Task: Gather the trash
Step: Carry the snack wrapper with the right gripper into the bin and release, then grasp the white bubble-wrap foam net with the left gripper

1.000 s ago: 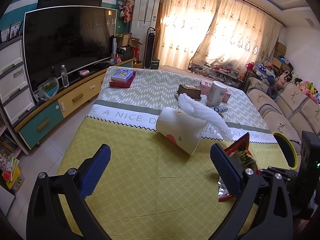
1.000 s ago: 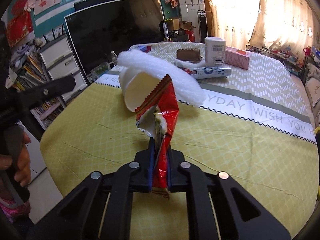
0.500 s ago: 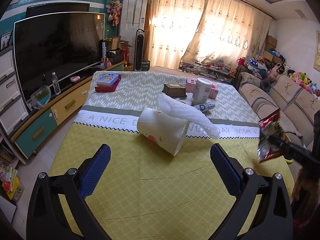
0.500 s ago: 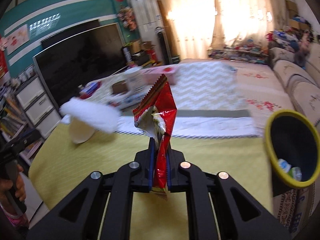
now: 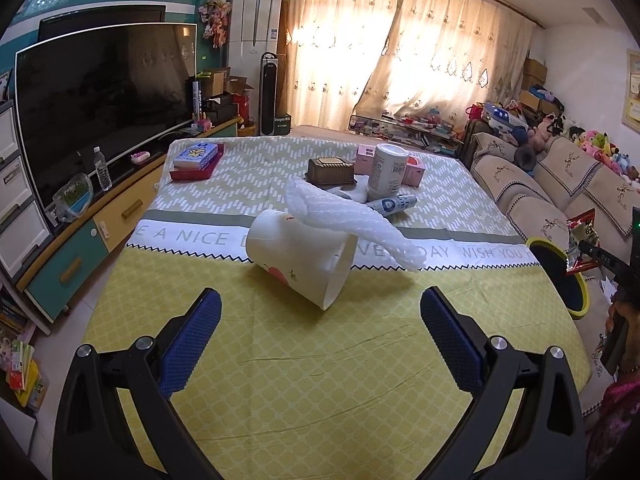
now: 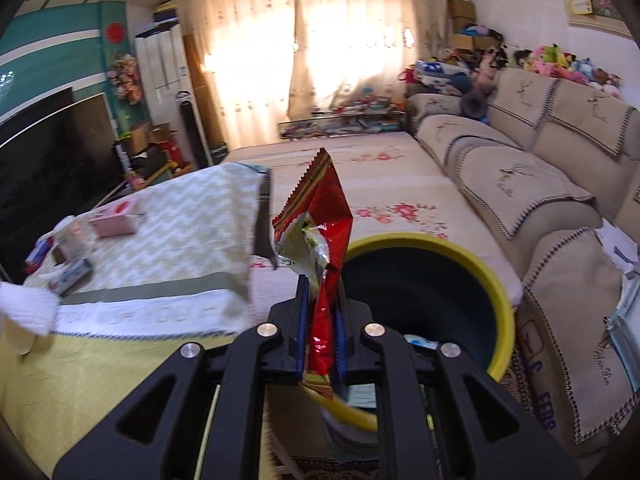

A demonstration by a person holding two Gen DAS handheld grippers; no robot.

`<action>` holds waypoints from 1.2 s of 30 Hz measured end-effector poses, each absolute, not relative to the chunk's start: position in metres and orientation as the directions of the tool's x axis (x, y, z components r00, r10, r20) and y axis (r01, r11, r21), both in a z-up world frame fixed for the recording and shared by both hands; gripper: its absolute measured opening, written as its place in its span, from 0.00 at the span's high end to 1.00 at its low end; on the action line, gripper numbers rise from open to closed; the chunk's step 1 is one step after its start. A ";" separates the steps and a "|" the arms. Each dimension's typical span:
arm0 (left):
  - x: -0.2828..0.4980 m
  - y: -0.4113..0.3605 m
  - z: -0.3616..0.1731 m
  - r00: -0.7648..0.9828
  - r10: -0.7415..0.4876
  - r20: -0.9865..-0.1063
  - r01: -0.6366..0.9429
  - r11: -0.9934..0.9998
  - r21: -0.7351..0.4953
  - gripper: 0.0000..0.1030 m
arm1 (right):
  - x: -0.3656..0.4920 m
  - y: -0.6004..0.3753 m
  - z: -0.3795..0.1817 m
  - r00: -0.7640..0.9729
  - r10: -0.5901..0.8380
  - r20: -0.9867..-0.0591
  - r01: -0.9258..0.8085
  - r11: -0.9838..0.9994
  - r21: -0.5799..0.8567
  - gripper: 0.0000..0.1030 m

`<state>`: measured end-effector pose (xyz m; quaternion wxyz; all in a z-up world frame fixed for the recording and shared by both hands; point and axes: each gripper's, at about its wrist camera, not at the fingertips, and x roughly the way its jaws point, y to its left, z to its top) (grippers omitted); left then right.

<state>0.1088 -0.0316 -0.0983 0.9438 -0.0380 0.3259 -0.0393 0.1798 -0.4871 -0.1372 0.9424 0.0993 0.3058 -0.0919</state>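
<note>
Wrapper now over bin — litter inside.

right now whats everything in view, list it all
snack wrapper: one, red, pinched upright over the bin
bin: one, yellow rim, dark inside, on the floor beside the table
paper cup: one, cream, on its side mid-table
bubble wrap: one sheet, white, draped over the cup
canister: one, white, upright at the far end
tube: one, white and blue, lying by the canister
table: one, yellow-green cloth
left gripper: open, blue pads, empty
right gripper: shut on the wrapper, its jaws just easing apart
</note>
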 end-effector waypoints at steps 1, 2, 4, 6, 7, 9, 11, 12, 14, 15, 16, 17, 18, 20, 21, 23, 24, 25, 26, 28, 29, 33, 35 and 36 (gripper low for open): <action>0.109 -0.034 -0.099 0.782 -0.101 -0.615 0.053 0.994 -0.096 0.05 | 0.185 -0.494 -0.141 0.788 -0.129 -0.602 0.251 0.960 0.123 0.88; 0.110 -0.035 -0.099 0.781 -0.102 -0.616 0.056 0.994 -0.094 0.05 | 0.188 -0.499 -0.144 0.783 -0.139 -0.606 0.261 0.958 0.118 0.88; 0.111 -0.038 -0.099 0.779 -0.104 -0.618 0.062 0.994 -0.089 0.05 | 0.195 -0.509 -0.150 0.770 -0.161 -0.617 0.285 0.952 0.108 0.88; 0.111 -0.041 -0.099 0.778 -0.106 -0.619 0.068 0.994 -0.084 0.05 | 0.202 -0.521 -0.158 0.755 -0.182 -0.631 0.309 0.946 0.097 0.86; 0.111 -0.042 -0.100 0.778 -0.106 -0.619 0.071 0.994 -0.082 0.05 | 0.205 -0.526 -0.161 0.751 -0.188 -0.633 0.318 0.943 0.097 0.79; 0.111 -0.044 -0.099 0.778 -0.109 -0.618 0.075 0.994 -0.081 0.05 | 0.211 -0.533 -0.167 0.739 -0.210 -0.640 0.342 0.935 0.089 0.63; 0.112 -0.045 -0.099 0.778 -0.110 -0.619 0.078 0.994 -0.079 0.05 | 0.213 -0.538 -0.168 0.736 -0.219 -0.640 0.355 0.930 0.090 0.53; 0.112 -0.045 -0.099 0.778 -0.110 -0.619 0.079 0.994 -0.078 0.05 | 0.213 -0.537 -0.167 0.739 -0.223 -0.636 0.359 0.929 0.092 0.51; 0.113 -0.046 -0.100 0.776 -0.112 -0.621 0.080 0.994 -0.080 0.05 | 0.209 -0.533 -0.163 0.753 -0.235 -0.615 0.365 0.926 0.092 0.44; 0.113 -0.046 -0.100 0.775 -0.115 -0.621 0.081 0.993 -0.083 0.05 | 0.207 -0.531 -0.162 0.758 -0.238 -0.607 0.365 0.926 0.092 0.43; 0.114 -0.046 -0.101 0.773 -0.119 -0.623 0.083 0.993 -0.086 0.05 | 0.204 -0.527 -0.158 0.767 -0.234 -0.597 0.359 0.928 0.098 0.43; 0.115 -0.046 -0.102 0.771 -0.121 -0.625 0.085 0.993 -0.087 0.05 | 0.202 -0.523 -0.155 0.776 -0.228 -0.588 0.352 0.930 0.104 0.43; 0.116 -0.046 -0.103 0.769 -0.122 -0.628 0.085 0.992 -0.088 0.05 | 0.199 -0.518 -0.149 0.789 -0.220 -0.574 0.343 0.933 0.113 0.43; 0.118 -0.046 -0.105 0.763 -0.127 -0.634 0.087 0.992 -0.093 0.05 | 0.190 -0.502 -0.139 0.824 -0.189 -0.534 0.306 0.942 0.138 0.41; 0.120 -0.046 -0.105 0.762 -0.129 -0.635 0.088 0.992 -0.096 0.05 | 0.185 -0.493 -0.134 0.840 -0.173 -0.514 0.285 0.947 0.148 0.40; 0.124 -0.046 -0.106 0.762 -0.129 -0.635 0.089 0.992 -0.095 0.05 | 0.177 -0.470 -0.124 0.872 -0.132 -0.471 0.236 0.957 0.167 0.38; 0.126 -0.047 -0.106 0.762 -0.129 -0.635 0.090 0.992 -0.092 0.05 | 0.172 -0.456 -0.121 0.886 -0.107 -0.450 0.205 0.963 0.175 0.38; 0.129 -0.048 -0.106 0.762 -0.130 -0.635 0.093 0.992 -0.091 0.05 | 0.170 -0.446 -0.118 0.896 -0.087 -0.436 0.181 0.967 0.178 0.37; 0.134 -0.048 -0.106 0.760 -0.134 -0.636 0.096 0.991 -0.093 0.05 | 0.166 -0.432 -0.116 0.906 -0.060 -0.418 0.146 0.973 0.179 0.36; 0.141 -0.049 -0.104 0.760 -0.144 -0.634 0.106 0.990 -0.098 0.05 | 0.162 -0.412 -0.112 0.919 -0.020 -0.393 0.098 0.979 0.180 0.35; 0.145 -0.051 -0.102 0.762 -0.147 -0.631 0.112 0.989 -0.095 0.05 | 0.160 -0.401 -0.111 0.925 -0.001 -0.379 0.074 0.981 0.179 0.35; 0.165 -0.056 -0.098 0.778 -0.126 -0.616 0.114 0.992 -0.059 0.05 | 0.158 -0.374 -0.110 0.934 0.037 -0.356 0.022 0.987 0.159 0.34; 0.176 -0.056 -0.099 0.778 -0.117 -0.618 0.110 0.993 -0.050 0.05 | 0.161 -0.368 -0.114 0.930 0.057 -0.362 0.007 0.985 0.173 0.34; 0.182 -0.056 -0.100 0.775 -0.114 -0.622 0.106 0.993 -0.050 0.05 | 0.162 -0.362 -0.116 0.927 0.063 -0.369 0.004 0.984 0.178 0.34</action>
